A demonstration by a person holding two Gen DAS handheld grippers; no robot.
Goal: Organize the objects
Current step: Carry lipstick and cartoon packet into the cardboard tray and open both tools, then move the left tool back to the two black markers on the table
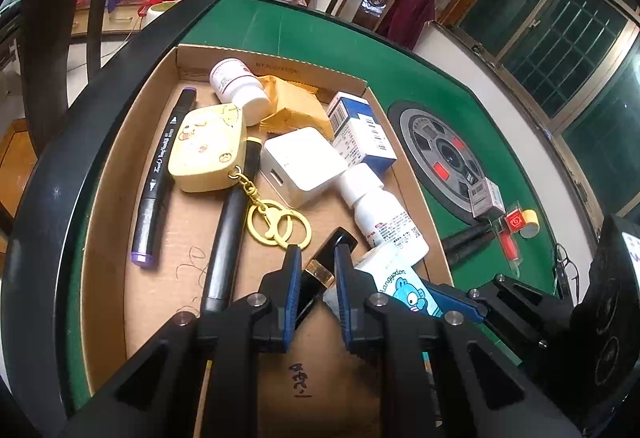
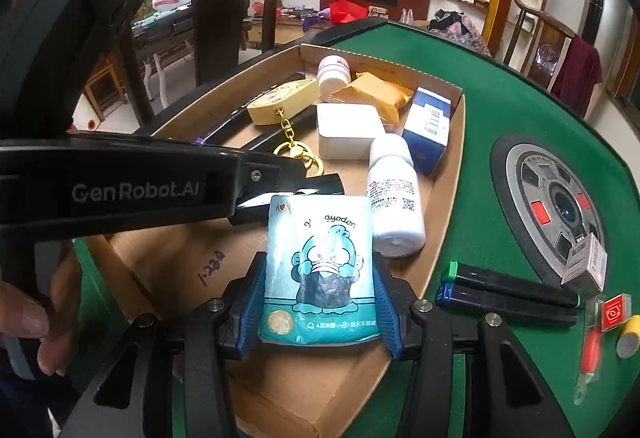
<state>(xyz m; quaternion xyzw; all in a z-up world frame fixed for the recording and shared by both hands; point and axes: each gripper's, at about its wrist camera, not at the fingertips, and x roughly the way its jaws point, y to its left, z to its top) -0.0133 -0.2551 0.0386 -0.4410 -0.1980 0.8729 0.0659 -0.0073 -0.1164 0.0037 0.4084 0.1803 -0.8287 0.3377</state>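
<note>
A shallow cardboard box (image 1: 104, 222) (image 2: 456, 142) on the green table holds several small items. My left gripper (image 1: 316, 258) is shut on a black tube with a gold band (image 1: 320, 270), held low over the box floor. My right gripper (image 2: 320, 302) is shut on a light-blue cartoon tissue pack (image 2: 320, 270) (image 1: 400, 286), held over the box's near right part beside a white bottle (image 2: 394, 198) (image 1: 384, 214). The left gripper's body (image 2: 120, 182) crosses the right wrist view.
In the box lie a black marker (image 1: 164, 174), a yellow keychain case (image 1: 208, 150), a white charger (image 1: 300, 166), a blue-white carton (image 1: 360, 134) and a pill bottle (image 1: 236, 82). On the felt to the right lie two markers (image 2: 508, 290), a small box (image 2: 584, 262) and red-yellow items (image 2: 616, 318).
</note>
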